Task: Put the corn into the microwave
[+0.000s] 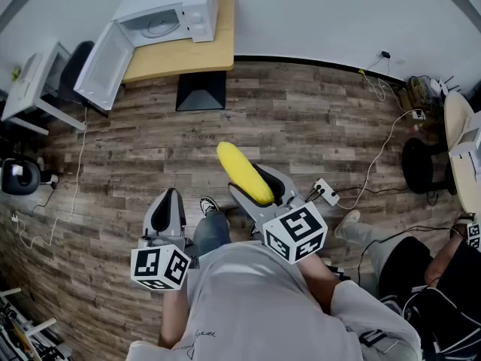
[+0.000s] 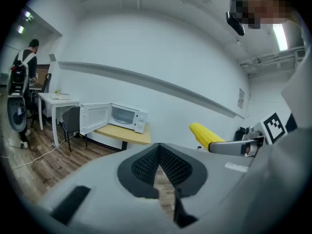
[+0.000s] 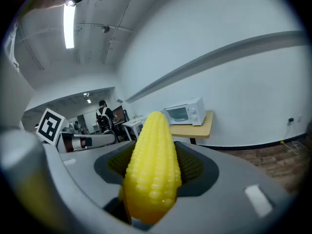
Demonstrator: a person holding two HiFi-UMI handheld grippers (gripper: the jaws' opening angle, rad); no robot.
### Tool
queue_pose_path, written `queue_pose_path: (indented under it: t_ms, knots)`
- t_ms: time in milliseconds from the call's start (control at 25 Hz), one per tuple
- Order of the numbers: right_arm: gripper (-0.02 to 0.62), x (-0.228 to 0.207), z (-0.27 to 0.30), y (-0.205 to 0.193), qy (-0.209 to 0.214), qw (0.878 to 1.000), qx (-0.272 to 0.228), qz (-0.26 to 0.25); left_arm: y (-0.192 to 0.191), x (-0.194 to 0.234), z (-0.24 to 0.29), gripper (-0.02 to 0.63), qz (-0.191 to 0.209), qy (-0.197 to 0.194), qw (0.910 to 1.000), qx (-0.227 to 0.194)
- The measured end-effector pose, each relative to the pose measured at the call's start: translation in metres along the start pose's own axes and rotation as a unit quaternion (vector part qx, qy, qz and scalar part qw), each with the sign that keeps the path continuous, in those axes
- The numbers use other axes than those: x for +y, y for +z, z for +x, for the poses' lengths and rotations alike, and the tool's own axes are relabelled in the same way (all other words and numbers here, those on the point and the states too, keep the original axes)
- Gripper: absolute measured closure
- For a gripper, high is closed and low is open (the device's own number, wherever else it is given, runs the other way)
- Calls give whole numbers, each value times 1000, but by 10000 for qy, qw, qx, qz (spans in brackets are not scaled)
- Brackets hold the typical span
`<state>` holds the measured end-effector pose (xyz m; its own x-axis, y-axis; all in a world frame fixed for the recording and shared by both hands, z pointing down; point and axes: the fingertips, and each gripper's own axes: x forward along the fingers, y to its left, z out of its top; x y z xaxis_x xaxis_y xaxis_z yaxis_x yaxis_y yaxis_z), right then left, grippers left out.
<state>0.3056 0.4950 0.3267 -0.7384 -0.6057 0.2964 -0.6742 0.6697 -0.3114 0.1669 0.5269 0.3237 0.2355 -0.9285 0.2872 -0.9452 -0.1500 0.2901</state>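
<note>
The right gripper (image 1: 259,194) is gripping the corn (image 1: 244,173), its dark ribbed pads pressing on the cob from both sides. The corn is showing as a bright yellow, glossy cob with neat rows of kernels, thick at the held end and tapering to a rounded tip that is sticking out past the jaws. It is hanging above the wooden floor (image 1: 301,119), well apart from the white microwave (image 1: 161,13), which is sitting on a light wooden desk (image 1: 188,57) with its door (image 1: 101,66) standing open. The left gripper (image 1: 167,210) is resting closed with nothing between its pads, beside the right one.
</note>
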Motion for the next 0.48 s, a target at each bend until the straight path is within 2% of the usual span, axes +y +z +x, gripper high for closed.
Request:
queue_pose_path:
  t_ms: [240, 480]
  knots:
    - [331, 2, -65, -29, 26, 10000, 42, 52, -41, -71, -40, 617, 92, -75, 9998, 150]
    - [331, 3, -80, -32, 121, 9999, -59, 24, -50, -86, -57, 618, 213, 7, 9996, 158]
